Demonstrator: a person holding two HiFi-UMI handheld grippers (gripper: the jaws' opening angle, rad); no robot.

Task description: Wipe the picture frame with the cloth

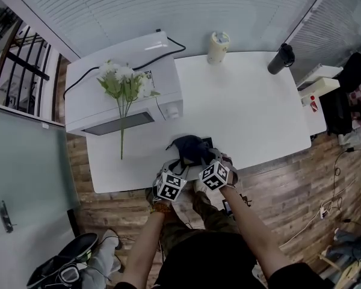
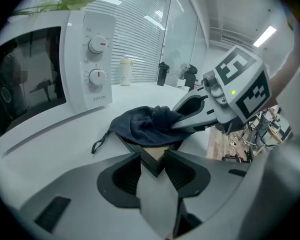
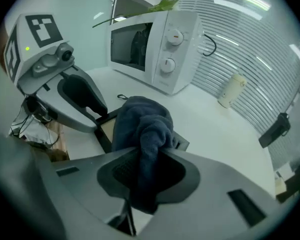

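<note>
A wooden plank floor [image 1: 289, 185] runs beneath a long white table [image 1: 259, 113], and on the left end of the table stands a boxy white microwave oven with two round dials [image 1: 108, 95]. A spray of white artificial flowers on long green stems [image 1: 123, 83] lies across the top of the oven, with the stems hanging down over its door. At the near edge of the table, just right of the oven's front corner, the person's two hands meet. The left gripper [image 2: 153, 160] comes in from the near left, and its jaws are clamped on the near corner of a dark-rimmed rectangular picture frame with a tan panel [image 3: 106, 128]. That corner is wedged between the two pads. The right gripper [image 3: 152, 159] is just beside it on the right. Its jaws are clenched on a bunched fold of a dark blue terry cloth [image 3: 140, 119], which fills the gap between them. The rest of the cloth is heaped over the far part of the frame and rests on it, with a thin loop trailing onto the table on the left. Only the near corner of the frame and a strip of its rim show from under the cloth. At the far right edge of the table stands a black tumbler [image 1: 281, 59], and to its left, well apart from it, a cream-coloured cylindrical jar [image 1: 218, 47].
</note>
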